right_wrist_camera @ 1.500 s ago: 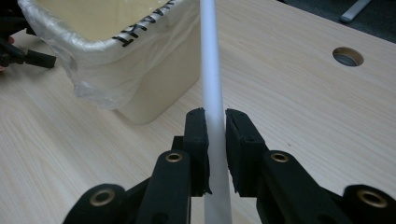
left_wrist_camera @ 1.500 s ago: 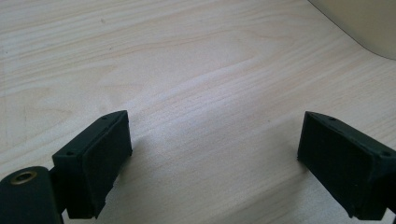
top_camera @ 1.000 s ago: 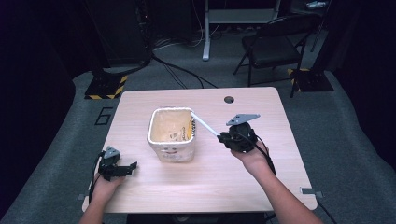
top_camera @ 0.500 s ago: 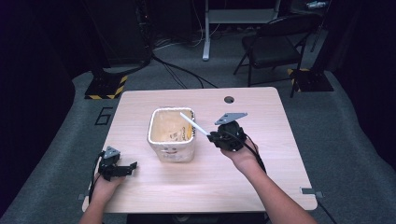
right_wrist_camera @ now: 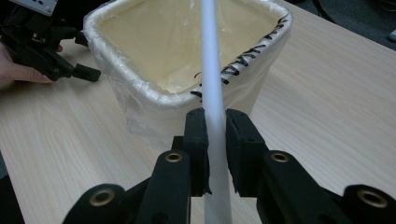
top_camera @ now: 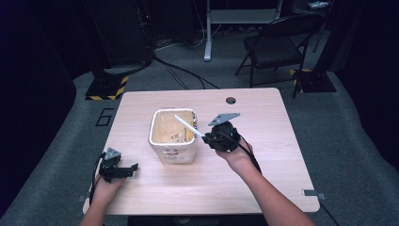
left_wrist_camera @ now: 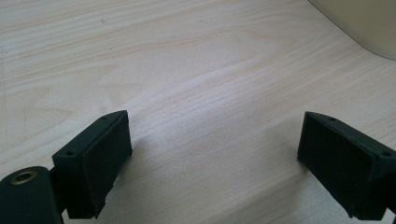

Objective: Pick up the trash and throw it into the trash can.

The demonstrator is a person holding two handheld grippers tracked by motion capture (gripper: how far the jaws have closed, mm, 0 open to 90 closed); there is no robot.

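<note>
A: What is in hand at the table?

B: A white stick (right_wrist_camera: 212, 70), clamped between the closed jaws of the right gripper (right_wrist_camera: 215, 140). Seen from above, the stick (top_camera: 188, 125) slants up from the right gripper (top_camera: 207, 137) and out over the rim of a cream bin (top_camera: 171, 136).

A: And the bin?

B: It stands near the middle of the wooden table (top_camera: 263, 122), lined with a clear plastic bag. In the right gripper view the stick crosses above its near rim (right_wrist_camera: 154, 91).

A: The other hand?

B: The left gripper (top_camera: 127, 170) rests at the table's near left edge, apart from the bin. Its jaws stand wide open over bare wood (left_wrist_camera: 201, 84), holding nothing.
</note>
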